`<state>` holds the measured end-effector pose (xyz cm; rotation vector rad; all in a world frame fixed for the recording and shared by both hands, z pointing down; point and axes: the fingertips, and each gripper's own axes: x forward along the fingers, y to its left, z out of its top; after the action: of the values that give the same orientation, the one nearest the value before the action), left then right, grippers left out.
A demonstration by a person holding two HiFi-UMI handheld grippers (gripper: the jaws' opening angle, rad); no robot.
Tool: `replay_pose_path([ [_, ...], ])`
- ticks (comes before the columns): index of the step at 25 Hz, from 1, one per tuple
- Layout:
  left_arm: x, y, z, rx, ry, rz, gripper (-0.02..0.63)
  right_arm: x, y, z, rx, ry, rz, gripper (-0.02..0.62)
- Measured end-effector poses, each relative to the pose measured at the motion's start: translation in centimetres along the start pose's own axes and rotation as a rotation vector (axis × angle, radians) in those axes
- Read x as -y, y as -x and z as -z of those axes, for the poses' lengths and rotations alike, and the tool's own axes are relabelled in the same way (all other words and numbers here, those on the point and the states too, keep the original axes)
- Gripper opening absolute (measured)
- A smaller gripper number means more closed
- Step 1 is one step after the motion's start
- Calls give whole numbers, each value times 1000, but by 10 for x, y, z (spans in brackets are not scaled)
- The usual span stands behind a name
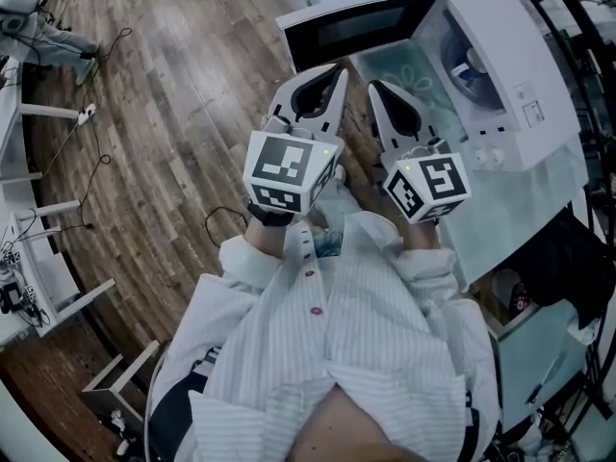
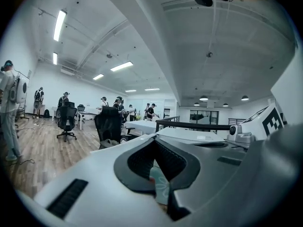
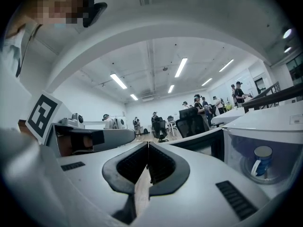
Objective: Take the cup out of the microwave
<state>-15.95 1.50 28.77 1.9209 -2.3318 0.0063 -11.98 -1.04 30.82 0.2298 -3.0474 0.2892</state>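
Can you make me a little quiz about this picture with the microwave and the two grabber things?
1. True or false: the door of the microwave is open.
2. Where is the cup? A) inside the microwave B) between the jaws of a gripper C) on the wooden floor
3. Fill in the missing word: the jaws of the right gripper are ____ (open or shut), with nothing between them.

Key: 1 true. 2 A. 3 shut.
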Motion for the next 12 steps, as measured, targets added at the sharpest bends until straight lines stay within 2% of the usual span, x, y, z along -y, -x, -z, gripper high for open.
replay_pose_path([
  [6, -12, -60, -9, -5, -7, 57, 8, 50, -31, -14, 12, -5, 55, 34],
  [12, -13, -97, -13, -9, -3, 112, 8, 81, -42, -24, 20, -11, 113, 34],
])
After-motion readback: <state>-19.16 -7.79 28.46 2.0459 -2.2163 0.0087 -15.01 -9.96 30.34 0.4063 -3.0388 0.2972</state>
